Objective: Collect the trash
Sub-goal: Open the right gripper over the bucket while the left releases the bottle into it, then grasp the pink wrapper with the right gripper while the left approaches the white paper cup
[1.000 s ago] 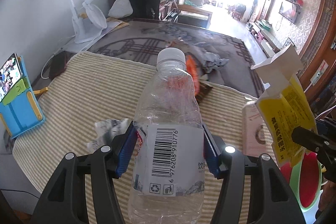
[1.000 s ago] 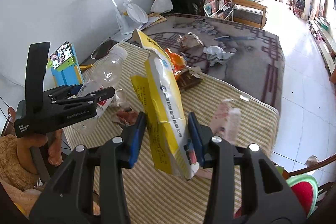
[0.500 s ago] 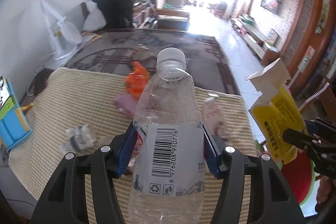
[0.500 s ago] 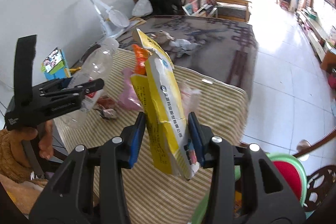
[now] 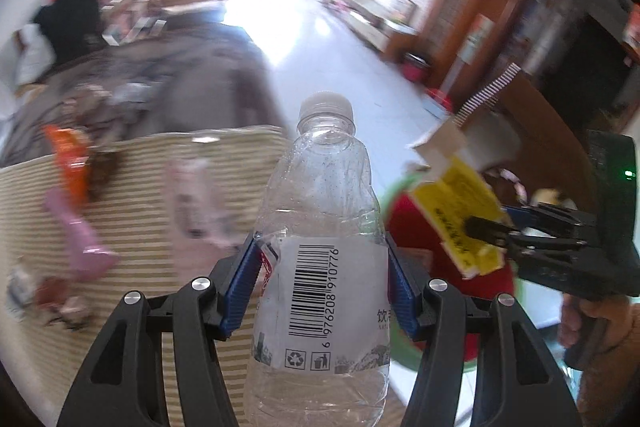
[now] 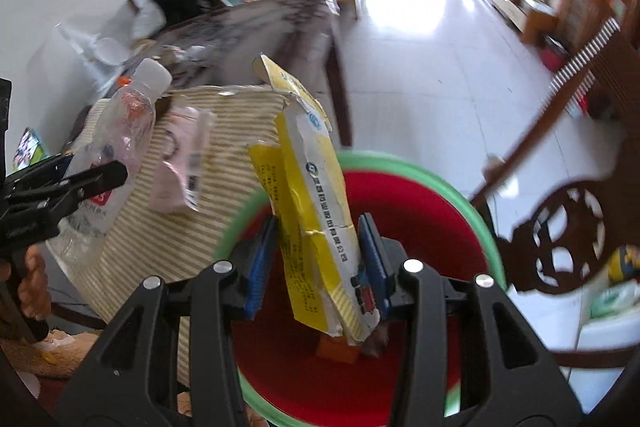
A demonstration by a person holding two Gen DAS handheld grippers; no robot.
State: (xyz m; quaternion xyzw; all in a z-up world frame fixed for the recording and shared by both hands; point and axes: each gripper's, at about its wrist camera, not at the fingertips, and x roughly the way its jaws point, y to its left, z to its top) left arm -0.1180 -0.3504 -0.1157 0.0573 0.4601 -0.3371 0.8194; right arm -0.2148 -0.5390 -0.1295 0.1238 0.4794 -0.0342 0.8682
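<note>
Left gripper (image 5: 322, 287) clamped snug on a clear plastic bottle (image 5: 320, 267), blue ribbed pads (image 5: 240, 291) pressing both sides of the white barcode label. Bottle standing upright between the fingers, white cap on top, thin crinkly walls dented near the shoulder, looks empty. Hanging past the near right edge of the striped tablecloth (image 5: 132, 223), with the bin just to its right.

Right gripper (image 6: 316, 259) pinched shut on a flattened yellow carton (image 6: 316, 211), torn open at the top flap, creased cardboard with printed text down the side, tilted a bit left. Sitting right over the bin (image 6: 452, 195): round, red inside with a green rim, a small orange scrap (image 6: 336, 351) lying at the bottom below the carton's lower end.

Farther out on the ribbed beige-and-white cloth: a crumpled pale pink wrapper (image 6: 180, 163) near the right edge, an orange snack bag (image 5: 68, 163) at the far left, a soft purple-pink piece (image 5: 80, 235) nearer, and some small crumpled bits (image 5: 44, 299) at the near left corner, all blurry. Carved dark wooden chair (image 6: 560, 227) to the right of the bin. Glossy white tile floor (image 6: 420, 67) beyond.
</note>
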